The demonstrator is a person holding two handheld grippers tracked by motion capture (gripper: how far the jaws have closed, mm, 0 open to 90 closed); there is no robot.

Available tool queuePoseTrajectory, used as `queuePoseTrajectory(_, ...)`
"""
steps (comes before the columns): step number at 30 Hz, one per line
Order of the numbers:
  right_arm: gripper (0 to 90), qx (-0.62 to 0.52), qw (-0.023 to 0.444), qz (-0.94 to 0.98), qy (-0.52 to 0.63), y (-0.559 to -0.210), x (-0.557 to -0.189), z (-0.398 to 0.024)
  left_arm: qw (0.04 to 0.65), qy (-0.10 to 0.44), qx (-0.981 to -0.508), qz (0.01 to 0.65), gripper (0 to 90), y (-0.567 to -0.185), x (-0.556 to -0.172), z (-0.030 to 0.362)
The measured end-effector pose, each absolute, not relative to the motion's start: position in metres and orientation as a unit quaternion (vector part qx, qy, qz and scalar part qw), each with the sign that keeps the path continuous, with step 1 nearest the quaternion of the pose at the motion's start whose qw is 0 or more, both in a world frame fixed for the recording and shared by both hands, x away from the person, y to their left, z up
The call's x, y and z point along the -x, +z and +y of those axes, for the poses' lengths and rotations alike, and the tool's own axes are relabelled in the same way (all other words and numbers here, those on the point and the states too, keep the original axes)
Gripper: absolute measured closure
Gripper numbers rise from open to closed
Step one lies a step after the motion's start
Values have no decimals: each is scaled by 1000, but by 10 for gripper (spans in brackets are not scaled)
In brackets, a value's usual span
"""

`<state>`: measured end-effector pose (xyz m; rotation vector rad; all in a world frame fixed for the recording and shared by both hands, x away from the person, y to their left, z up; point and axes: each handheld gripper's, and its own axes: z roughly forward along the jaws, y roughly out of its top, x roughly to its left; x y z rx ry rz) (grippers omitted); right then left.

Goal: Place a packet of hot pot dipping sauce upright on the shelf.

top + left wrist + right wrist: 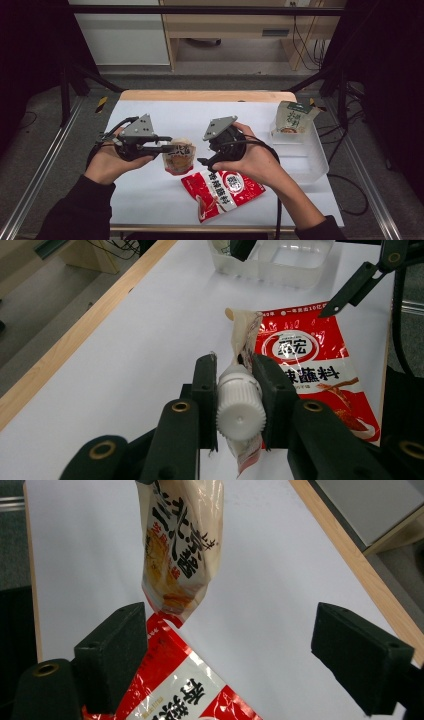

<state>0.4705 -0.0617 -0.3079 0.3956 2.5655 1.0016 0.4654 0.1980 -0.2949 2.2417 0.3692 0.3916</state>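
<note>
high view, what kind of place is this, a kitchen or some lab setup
Most likely a lab recording station, not a kitchen: a white-topped table stands inside a black metal frame, cables trail over the floor, and plain office furniture stands behind.

From my remote station, these details cannot be read. In the left gripper view, the pouch (245,340) is seen edge-on past its white cap (240,412); the jaws cover the cap's sides, and the pouch's lower end runs off the bottom edge. In the right gripper view, the top of the pouch (181,540) is cut by the upper edge, so I cannot see what holds it there. The red packet (175,685) is cropped at the bottom, and its print is partial. In the high view, the right gripper (212,159) sits largely behind the hand (255,160); its jaws are probably spread, but I cannot confirm this there. The label on the packet in the tray (315,170) is too small to read.
</note>
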Motion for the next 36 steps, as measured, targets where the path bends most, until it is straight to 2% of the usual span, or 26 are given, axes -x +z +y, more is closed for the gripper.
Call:
queuePoseTrajectory(2,161,-139,177,909,351,-306,-471,-61,405,154,-890,143,734,-295,-465,197)
queuePoseTrajectory(3,212,-132,174,915,340,-303,-470,-59,403,155,-891,141,734,-295,-464,197)
queuePoseTrajectory(6,229,-123,173,919,333,-300,-470,-56,401,154,-893,134,734,-295,-463,195)
queuePoseTrajectory(7,268,-116,171,924,321,-297,-468,-53,400,153,-893,133,734,-295,-463,195)
queuePoseTrajectory(11,325,-106,165,932,303,-295,-467,-46,402,150,-895,124,734,-296,-461,190)
queuePoseTrajectory(23,461,-90,148,944,281,-294,-469,-39,407,139,-898,99,734,-300,-459,172)
queuePoseTrajectory(25,523,-90,137,948,273,-295,-470,-37,406,138,-898,99,734,-300,-458,170)
queuePoseTrajectory(26,523,-90,137,948,273,-295,-470,-37,406,138,-898,98,734,-300,-458,169)
queuePoseTrajectory(30,670,-85,125,952,264,-298,-470,-33,406,138,-899,92,734,-302,-458,166)
queuePoseTrajectory(32,701,-86,125,953,264,-298,-470,-33,410,135,-897,94,734,-303,-458,166)
queuePoseTrajectory(34,785,-94,129,953,258,-299,-470,-32,411,134,-897,94,734,-304,-458,165)
queuePoseTrajectory(36,823,-93,130,953,257,-298,-470,-32,416,134,-894,99,734,-304,-458,166)
